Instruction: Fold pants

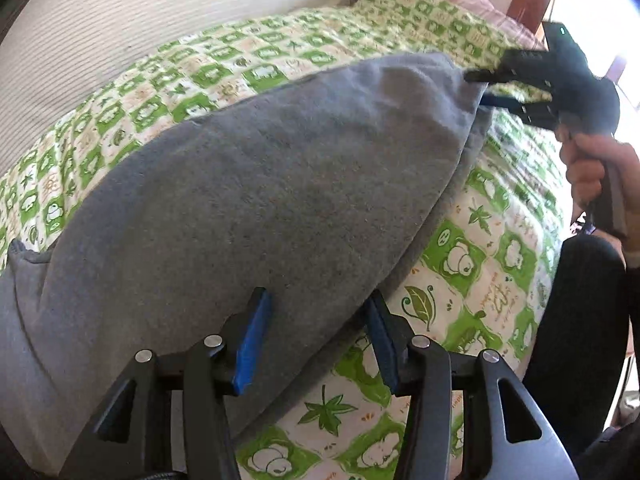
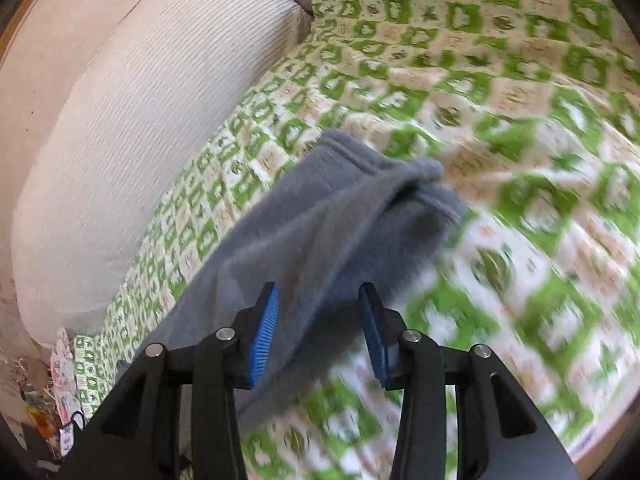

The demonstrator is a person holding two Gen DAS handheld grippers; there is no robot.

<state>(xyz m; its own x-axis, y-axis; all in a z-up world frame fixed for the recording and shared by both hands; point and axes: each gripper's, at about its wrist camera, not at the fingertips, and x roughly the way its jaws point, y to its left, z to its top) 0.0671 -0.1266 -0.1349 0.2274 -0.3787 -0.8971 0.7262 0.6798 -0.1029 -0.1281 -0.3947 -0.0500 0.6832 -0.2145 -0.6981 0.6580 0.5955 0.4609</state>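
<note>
Grey pants (image 1: 260, 184) are lying folded on the green-patterned bedspread (image 1: 480, 264) (beside a white pillow (image 2: 120, 140)); left tongs (image 1: 316, 336) and right tongs (image 2: 318, 328) are both standing apart, gripping nothing.

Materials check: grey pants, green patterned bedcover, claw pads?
Grey pants: looks like soft knit fleece or jersey, matte with a fuzzy, heathered surface; it drapes limply. Bedcover: seemingly quilted printed cotton, matte, puffed squares with green prints. Left claw pads: likely blue rubber or soft plastic; ribbing shows on the right claw pads.
</note>
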